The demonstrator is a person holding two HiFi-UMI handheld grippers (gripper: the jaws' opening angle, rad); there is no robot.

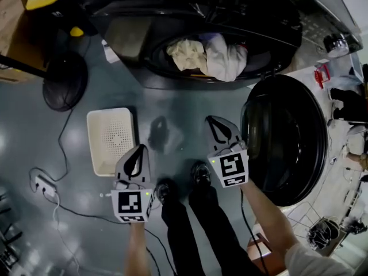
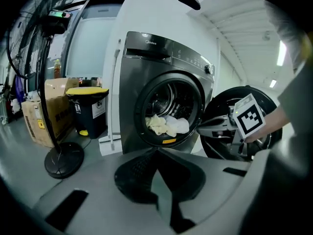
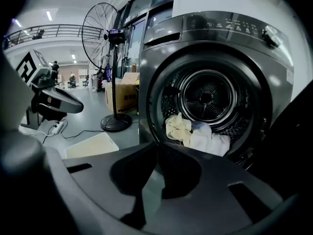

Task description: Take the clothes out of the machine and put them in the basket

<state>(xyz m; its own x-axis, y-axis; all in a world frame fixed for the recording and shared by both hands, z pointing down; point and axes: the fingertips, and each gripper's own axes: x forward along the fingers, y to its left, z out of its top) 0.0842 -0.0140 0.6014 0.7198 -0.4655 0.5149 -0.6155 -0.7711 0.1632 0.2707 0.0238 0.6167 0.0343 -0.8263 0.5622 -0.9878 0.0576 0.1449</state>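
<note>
Jaws pressed tip to tip on left gripper [image 1: 138, 149] and right gripper [image 1: 211, 121], nothing between either pair. Both held low over the floor [image 1: 172, 105], aimed at the machine [image 1: 123, 38], well short of its open mouth. Clothes [image 1: 207, 55] ahead of the tips and apart from them: cream and white bundle heaped at the front lip of the drum. Open door [image 1: 287, 142] just beside the right gripper. White basket [image 1: 110, 140] on the floor just beside the left gripper, on its outer side.
</note>
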